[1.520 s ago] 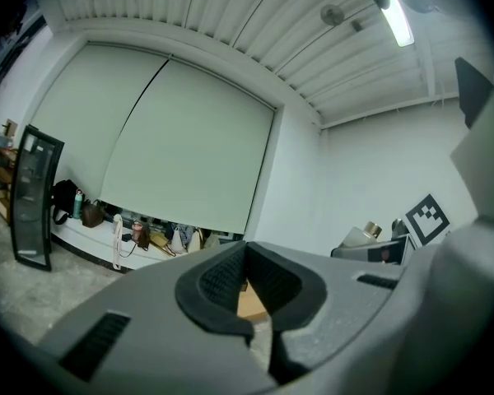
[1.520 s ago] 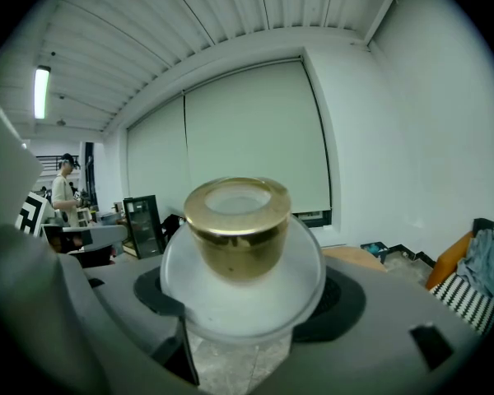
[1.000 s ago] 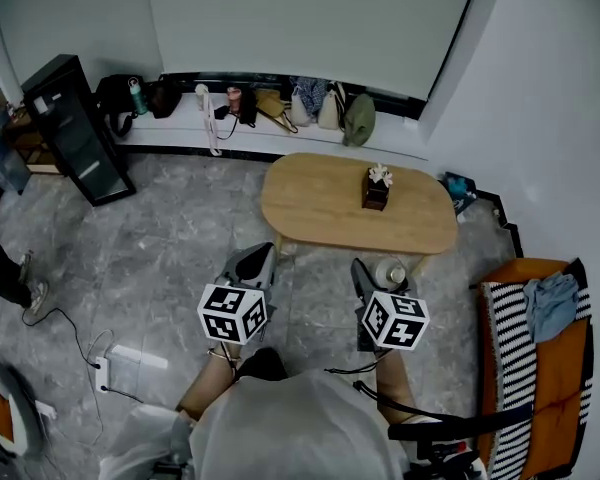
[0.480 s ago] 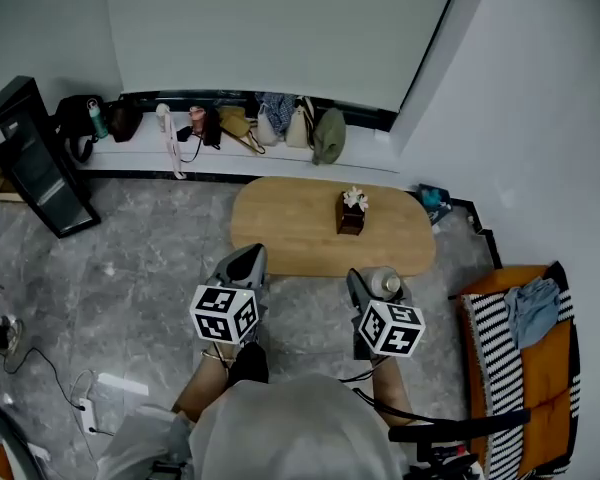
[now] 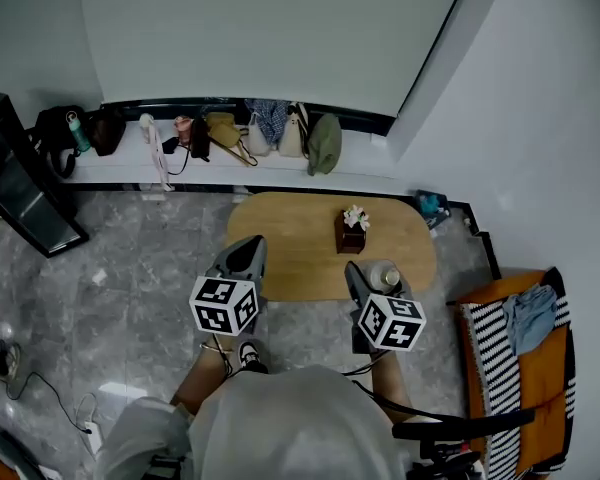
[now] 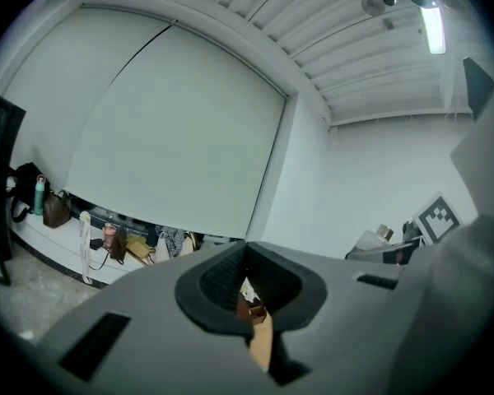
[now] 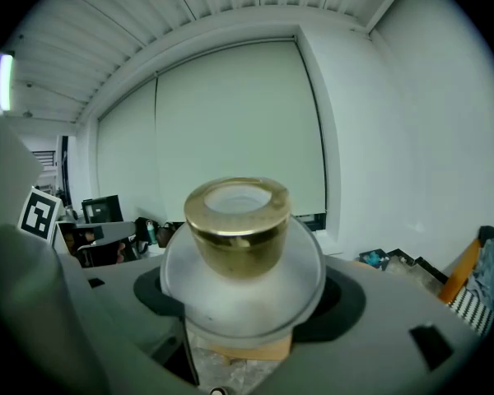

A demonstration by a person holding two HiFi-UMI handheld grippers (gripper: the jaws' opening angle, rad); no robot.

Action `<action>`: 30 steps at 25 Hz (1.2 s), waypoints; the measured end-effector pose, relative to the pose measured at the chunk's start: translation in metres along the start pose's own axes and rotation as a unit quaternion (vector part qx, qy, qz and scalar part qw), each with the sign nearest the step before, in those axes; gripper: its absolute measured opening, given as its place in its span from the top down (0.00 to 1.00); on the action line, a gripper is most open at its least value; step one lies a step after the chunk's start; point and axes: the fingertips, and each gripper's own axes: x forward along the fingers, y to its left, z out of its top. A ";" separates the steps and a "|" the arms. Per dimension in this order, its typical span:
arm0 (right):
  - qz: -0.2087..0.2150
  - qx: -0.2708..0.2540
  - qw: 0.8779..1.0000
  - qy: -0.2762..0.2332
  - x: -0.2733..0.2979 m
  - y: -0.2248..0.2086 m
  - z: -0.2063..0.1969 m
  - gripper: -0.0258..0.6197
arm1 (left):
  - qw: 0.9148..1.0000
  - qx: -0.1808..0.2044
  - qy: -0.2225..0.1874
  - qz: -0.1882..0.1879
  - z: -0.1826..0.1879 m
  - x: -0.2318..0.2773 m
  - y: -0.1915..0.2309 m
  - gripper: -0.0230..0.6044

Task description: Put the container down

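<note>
A frosted glass container (image 7: pixel 240 253) with a gold cap stands upright between the jaws of my right gripper (image 7: pixel 240 323), which is shut on its round body. In the head view the container (image 5: pixel 385 276) and the right gripper (image 5: pixel 376 282) hang over the near right edge of an oval wooden table (image 5: pixel 290 238). My left gripper (image 5: pixel 246 258) is at the table's near left edge, jaws together and holding nothing. In the left gripper view (image 6: pixel 245 257) only a sliver of table shows through the jaws.
A small brown box with a white flower (image 5: pixel 352 230) stands on the table's right half. Several bags (image 5: pixel 260 133) line the ledge behind. A black cabinet (image 5: pixel 10 183) stands far left, and an orange striped seat (image 5: pixel 520 353) stands to the right.
The person has walked forward. The table has come closer and now lies under both grippers' tips. The right gripper still holds the container.
</note>
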 end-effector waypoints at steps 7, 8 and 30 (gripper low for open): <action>-0.007 0.007 1.000 -0.001 0.062 0.004 0.023 0.41 | 1.000 0.001 0.009 -0.005 0.014 0.047 0.046 0.95; -0.008 0.010 1.000 0.000 0.069 0.005 0.024 0.41 | 1.000 0.002 0.012 -0.006 0.014 0.053 0.052 0.95; 0.015 0.026 0.998 0.062 0.163 -0.049 0.004 0.41 | 0.997 0.001 0.083 0.003 -0.026 0.152 0.055 0.95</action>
